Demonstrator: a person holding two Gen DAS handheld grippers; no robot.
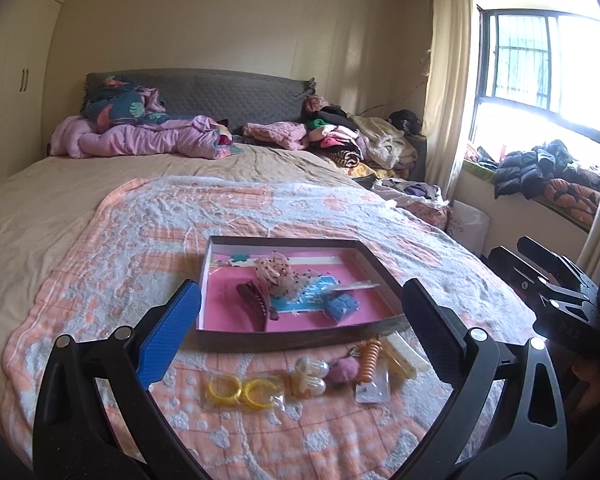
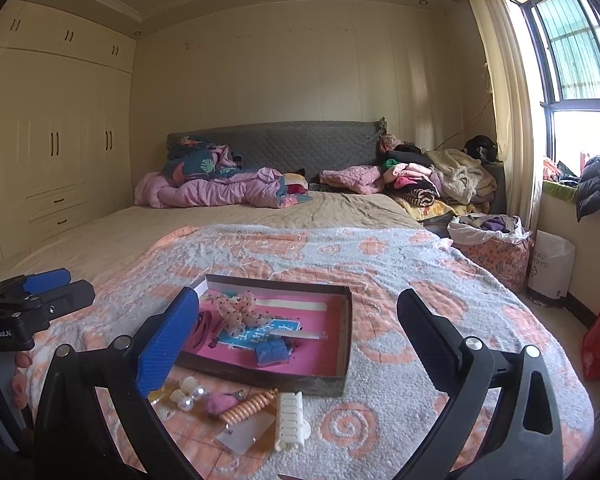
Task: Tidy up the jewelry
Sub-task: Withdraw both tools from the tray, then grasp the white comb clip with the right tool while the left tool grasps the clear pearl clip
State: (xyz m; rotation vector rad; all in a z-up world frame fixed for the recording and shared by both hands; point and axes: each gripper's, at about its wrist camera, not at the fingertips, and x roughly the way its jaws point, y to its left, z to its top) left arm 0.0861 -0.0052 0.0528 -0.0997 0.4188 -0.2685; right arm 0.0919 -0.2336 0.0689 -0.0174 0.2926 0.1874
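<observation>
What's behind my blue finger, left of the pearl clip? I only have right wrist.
Observer: Two yellow bangles in a clear bag, on the blanket, outside the tray.
Operator: Left gripper open? I only see it side-on.
Observer: Yes. The left gripper is wide open and empty.
Operator: Dark thing at the tray's left end?
Observer: A brown claw clip, next to the bow.
</observation>
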